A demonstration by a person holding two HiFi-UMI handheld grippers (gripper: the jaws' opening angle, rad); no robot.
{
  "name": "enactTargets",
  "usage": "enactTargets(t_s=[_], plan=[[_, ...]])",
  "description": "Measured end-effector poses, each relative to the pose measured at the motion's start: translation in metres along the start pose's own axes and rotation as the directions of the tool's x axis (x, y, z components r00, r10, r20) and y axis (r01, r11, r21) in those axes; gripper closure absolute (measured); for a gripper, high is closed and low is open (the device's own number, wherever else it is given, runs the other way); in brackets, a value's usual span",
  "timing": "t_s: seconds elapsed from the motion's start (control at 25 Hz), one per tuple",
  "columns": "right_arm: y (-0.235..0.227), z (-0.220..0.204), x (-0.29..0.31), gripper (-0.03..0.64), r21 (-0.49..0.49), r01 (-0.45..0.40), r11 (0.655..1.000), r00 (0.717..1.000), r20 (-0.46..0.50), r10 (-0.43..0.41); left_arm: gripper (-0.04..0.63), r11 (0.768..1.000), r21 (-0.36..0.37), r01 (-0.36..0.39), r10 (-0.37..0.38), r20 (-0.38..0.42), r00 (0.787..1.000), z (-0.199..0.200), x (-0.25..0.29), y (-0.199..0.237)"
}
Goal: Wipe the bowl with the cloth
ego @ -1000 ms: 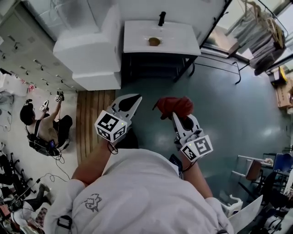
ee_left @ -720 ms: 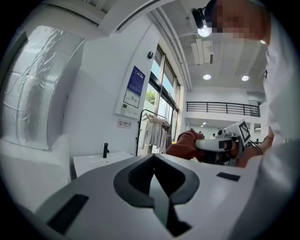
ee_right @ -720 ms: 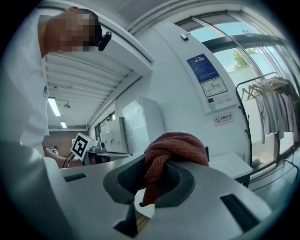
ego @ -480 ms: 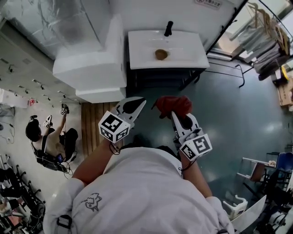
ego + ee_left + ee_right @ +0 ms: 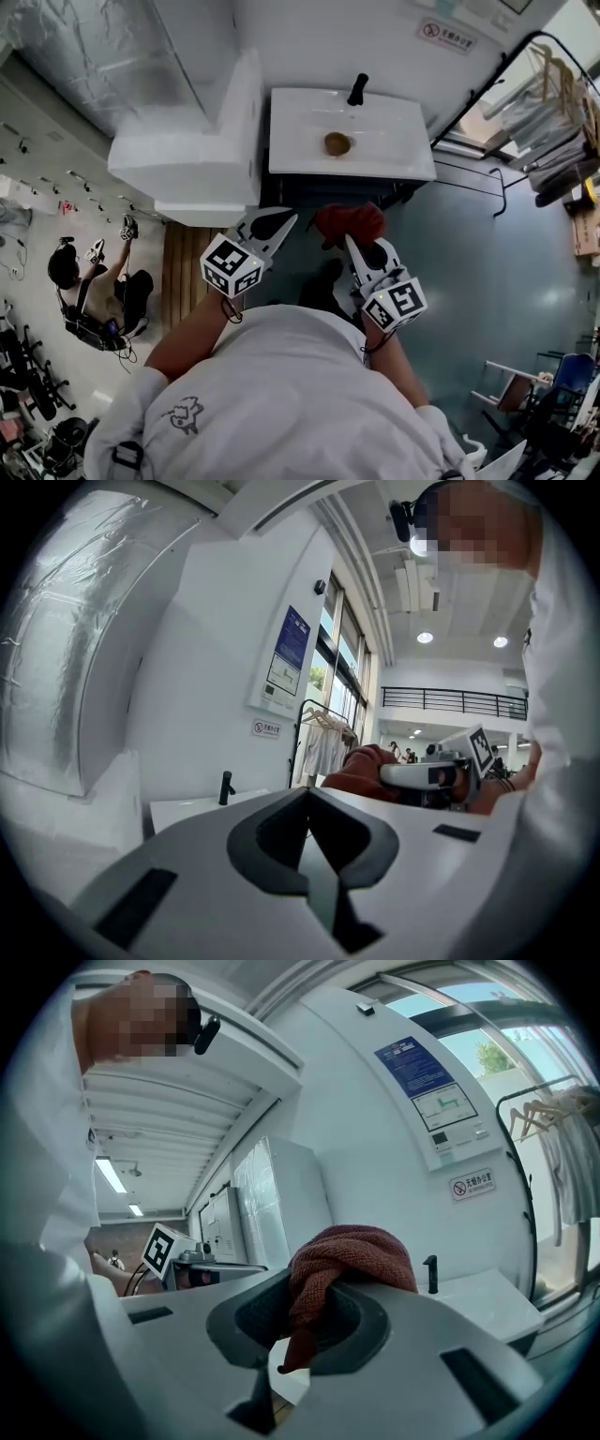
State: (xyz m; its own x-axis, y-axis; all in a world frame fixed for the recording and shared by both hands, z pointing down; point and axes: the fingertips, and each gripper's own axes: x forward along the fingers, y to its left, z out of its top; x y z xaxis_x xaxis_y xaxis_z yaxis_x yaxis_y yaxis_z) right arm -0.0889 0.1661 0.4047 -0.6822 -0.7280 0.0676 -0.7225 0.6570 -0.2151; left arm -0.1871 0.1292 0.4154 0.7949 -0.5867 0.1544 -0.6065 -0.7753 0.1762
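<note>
A small brown bowl (image 5: 337,143) lies in a white sink basin (image 5: 394,155) with a black tap (image 5: 357,89), seen ahead in the head view. My right gripper (image 5: 350,238) is shut on a bunched dark-red cloth (image 5: 349,222), held in the air short of the sink. In the right gripper view the cloth (image 5: 349,1252) bulges over the jaws and a strip hangs down between them. My left gripper (image 5: 279,221) is beside it, shut and empty; its jaws meet at a point (image 5: 306,795). The bowl is hidden in both gripper views; only the tap (image 5: 226,787) and the basin's rim (image 5: 483,1299) show.
A large white unit (image 5: 192,145) stands left of the sink. Wooden floorboards (image 5: 178,267) lie below it, and a person sits on the floor at far left (image 5: 89,281). A clothes rack (image 5: 562,112) stands at right. Grey floor (image 5: 487,272) spreads to the right.
The sink and bowl have come nearer and lower in the head view as both grippers travelled forward together. The cloth stays gripped on the right; the left jaws stay shut.
</note>
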Motion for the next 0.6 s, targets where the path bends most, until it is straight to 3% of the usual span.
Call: enactTargets(t_s=[0.4, 0.6], plan=[[-0.141, 0.038, 0.037, 0.565, -0.009, -0.122, 0.992, 0.992, -0.014, 0.122, 0.581, 0.995, 0.01, -0.095, 0.095, -0.037, 0.995, 0.016, 0.132, 0.045], [-0.179, 0.043, 0.051, 0.564, -0.026, -0.135, 0.991, 0.99, -0.035, 0.134, 0.581, 0.992, 0.007, -0.128, 0.129, -0.044, 0.991, 0.019, 0.159, 0.065]])
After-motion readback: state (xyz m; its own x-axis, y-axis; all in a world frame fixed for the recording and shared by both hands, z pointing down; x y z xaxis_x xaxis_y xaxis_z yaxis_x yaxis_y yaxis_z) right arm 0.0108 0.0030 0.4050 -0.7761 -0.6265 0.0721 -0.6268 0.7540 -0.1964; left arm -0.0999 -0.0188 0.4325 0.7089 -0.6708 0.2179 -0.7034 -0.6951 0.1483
